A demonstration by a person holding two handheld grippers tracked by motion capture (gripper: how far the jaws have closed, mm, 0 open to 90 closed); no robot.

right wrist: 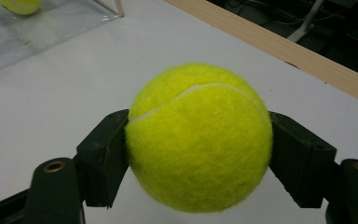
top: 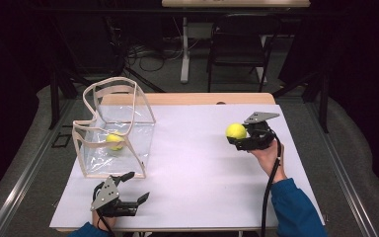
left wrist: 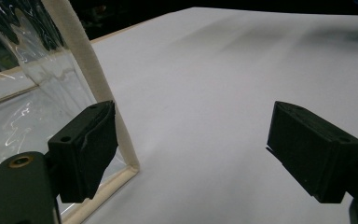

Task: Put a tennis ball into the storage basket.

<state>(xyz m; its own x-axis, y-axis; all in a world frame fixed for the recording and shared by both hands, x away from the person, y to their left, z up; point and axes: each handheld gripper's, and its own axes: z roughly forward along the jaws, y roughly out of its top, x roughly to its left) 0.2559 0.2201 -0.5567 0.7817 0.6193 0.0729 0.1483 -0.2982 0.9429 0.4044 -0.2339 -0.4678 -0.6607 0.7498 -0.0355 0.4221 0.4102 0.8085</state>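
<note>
While the right gripper (right wrist: 198, 154) clamps a tennis ball (right wrist: 199, 138) well right of the clear bag (top: 128, 129) — the left gripper (left wrist: 191, 154) gapes wide, empty, just beside the bag's near corner.

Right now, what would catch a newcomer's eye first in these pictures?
The bright yellow tennis ball clamped in the right gripper, at the table's right side. Next, a second ball lying inside the clear bag with pale trim at the left, with the left gripper open just in front of it.
</note>
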